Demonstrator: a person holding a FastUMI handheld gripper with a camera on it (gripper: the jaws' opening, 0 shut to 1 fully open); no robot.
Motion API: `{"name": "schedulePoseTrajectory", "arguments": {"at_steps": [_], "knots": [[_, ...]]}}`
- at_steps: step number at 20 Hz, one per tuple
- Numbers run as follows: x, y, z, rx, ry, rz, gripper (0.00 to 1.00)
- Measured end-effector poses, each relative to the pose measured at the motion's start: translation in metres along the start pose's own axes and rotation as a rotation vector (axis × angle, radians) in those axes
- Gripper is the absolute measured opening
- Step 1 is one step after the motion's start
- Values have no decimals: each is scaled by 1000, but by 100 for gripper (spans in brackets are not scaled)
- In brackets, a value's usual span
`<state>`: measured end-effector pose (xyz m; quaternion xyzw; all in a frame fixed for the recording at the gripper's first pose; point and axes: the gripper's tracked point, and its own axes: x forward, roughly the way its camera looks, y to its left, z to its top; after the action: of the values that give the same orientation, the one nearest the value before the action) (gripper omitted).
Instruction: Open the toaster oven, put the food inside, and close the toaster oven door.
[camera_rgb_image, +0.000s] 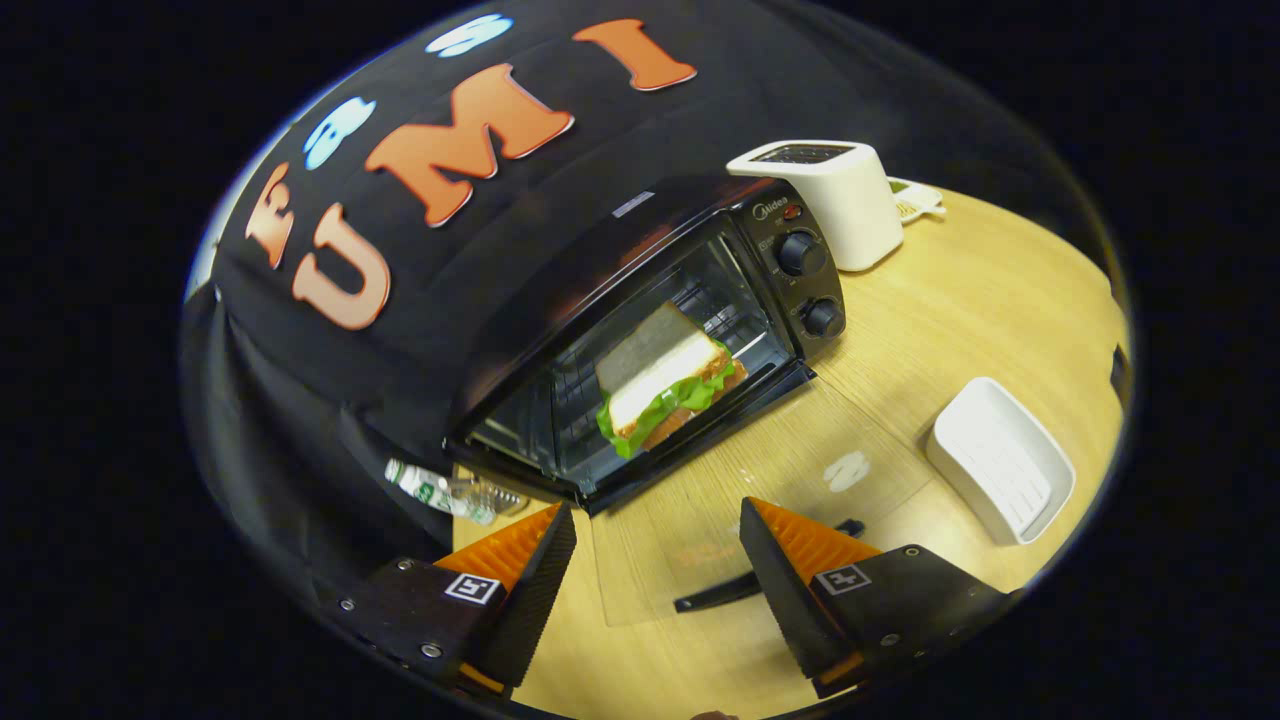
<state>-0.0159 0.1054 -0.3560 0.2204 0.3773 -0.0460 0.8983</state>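
It was a staged recording booth, walled in black cloth (330, 400). On a wooden table (980, 300) stood kitchen props: a toaster oven (690, 300), with a white toaster (845, 200) at its two o'clock.

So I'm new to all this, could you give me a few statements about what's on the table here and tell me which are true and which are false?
1. The sandwich lies inside the toaster oven. True.
2. The oven's glass door is shut. False: it is folded down flat on the table, with its handle near the fingers.
3. The gripper holds the sandwich. False: its fingers are apart with nothing between them, and the sandwich is beyond them.
4. A white toaster stands beside the oven's knobs. True.
5. The white tray holds food. False: nothing lies in it.
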Motion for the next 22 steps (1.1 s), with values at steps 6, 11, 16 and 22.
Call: {"name": "schedulePoseTrajectory", "arguments": {"at_steps": [6,11,16,22], "knots": [[-32,-23,-43,-281,50,-69,99],[-20,-53,-82,-425,129,-154,99],[-2,-69,-100,-488,167,-176,99],[29,-84,-84,-567,127,-252,100]]}}
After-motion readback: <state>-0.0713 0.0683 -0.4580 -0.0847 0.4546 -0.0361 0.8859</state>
